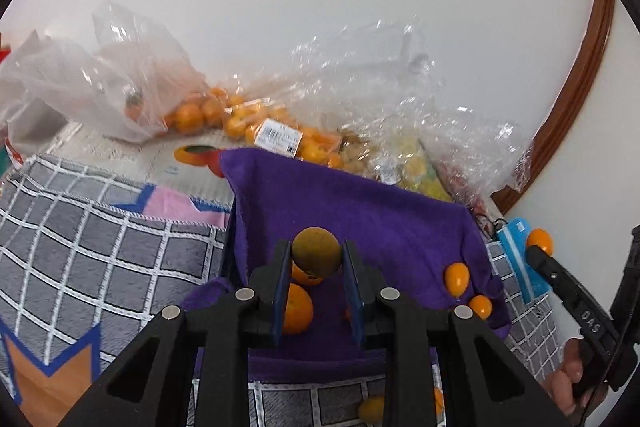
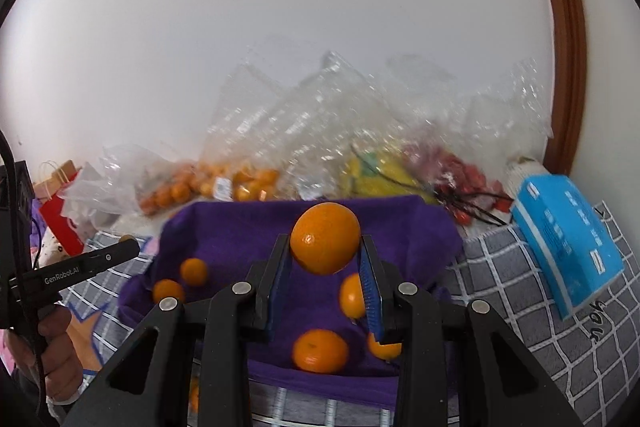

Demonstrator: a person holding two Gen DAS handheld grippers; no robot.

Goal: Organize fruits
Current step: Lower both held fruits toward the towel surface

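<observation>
The left hand-held gripper [image 1: 316, 261] is clamped on a dull, brownish-olive fruit [image 1: 316, 251], pinched between its blue pads [image 1: 280, 291] right at the fingertips and held above the purple cloth [image 1: 360, 211]. Over on the other side, the right hand-held gripper [image 2: 325, 251] has its fingers closed on a bright orange mandarin [image 2: 325, 238], glossy and round, also at the very tips and above the same purple cloth. Beneath them, loose mandarins [image 2: 320, 351] sit scattered on the cloth, small and shiny. Behind, against the wall, clear plastic bags [image 1: 248, 115] hold more orange fruit, and a blue box [image 2: 568, 247] lies on the grey checked blanket [image 1: 80, 235].
</observation>
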